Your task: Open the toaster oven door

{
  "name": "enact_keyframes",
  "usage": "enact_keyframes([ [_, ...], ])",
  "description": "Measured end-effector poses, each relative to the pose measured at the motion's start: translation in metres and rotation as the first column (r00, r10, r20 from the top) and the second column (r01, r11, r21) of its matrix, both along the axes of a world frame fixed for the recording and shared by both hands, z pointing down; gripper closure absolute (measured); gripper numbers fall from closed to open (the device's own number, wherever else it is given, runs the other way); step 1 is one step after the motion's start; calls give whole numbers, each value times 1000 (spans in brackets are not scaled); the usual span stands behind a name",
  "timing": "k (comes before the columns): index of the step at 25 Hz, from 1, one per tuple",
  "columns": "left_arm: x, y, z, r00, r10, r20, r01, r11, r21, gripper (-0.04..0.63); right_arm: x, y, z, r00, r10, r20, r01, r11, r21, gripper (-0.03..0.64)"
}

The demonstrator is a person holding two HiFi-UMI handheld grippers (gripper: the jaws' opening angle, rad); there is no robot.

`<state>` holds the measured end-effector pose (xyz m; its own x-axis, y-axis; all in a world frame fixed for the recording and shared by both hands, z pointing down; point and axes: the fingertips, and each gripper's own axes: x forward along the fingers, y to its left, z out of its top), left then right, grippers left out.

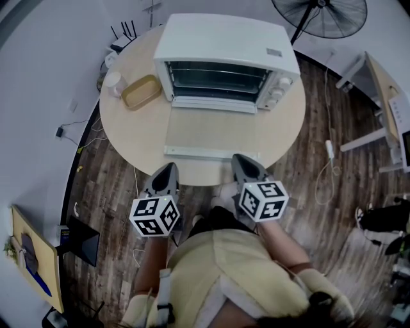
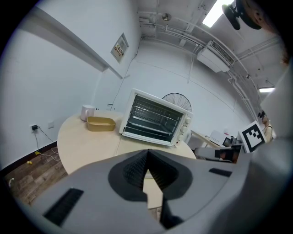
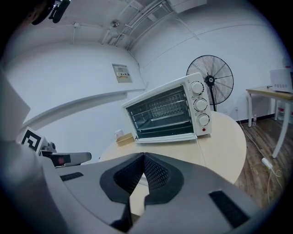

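Fingers (image 2: 134,171) on left gripper (image 2: 147,151) and right gripper (image 3: 143,156) sit closed, empty, lowered glass door (image 1: 211,131) of white toaster oven (image 1: 224,38) just ahead, round beige worktop (image 1: 134,134) flanking it.

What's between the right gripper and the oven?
Between the right gripper and the oven lies only the open door, flat on the table, handle nearest the gripper. The head view shows it.

A tan tray (image 1: 141,91) lay near the far left edge of my round table (image 1: 128,138), with a white cup (image 1: 113,84) just beside it. Beyond the table, off to my right, stood a black fan (image 1: 328,16). A white desk (image 1: 383,90) stood on the wood floor (image 1: 307,198), and a white cord (image 1: 329,150) trailed near it.
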<state>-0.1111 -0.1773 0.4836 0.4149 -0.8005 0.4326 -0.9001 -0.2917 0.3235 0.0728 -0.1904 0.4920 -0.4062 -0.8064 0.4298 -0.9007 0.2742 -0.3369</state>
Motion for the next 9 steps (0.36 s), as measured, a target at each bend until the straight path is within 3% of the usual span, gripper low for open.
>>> enact_keyframes([
  [9, -1, 0, 3, 1000, -1, 1, 1, 1000, -9, 594, 0, -1, 1, 1000, -8, -17, 8, 1000, 12, 615],
])
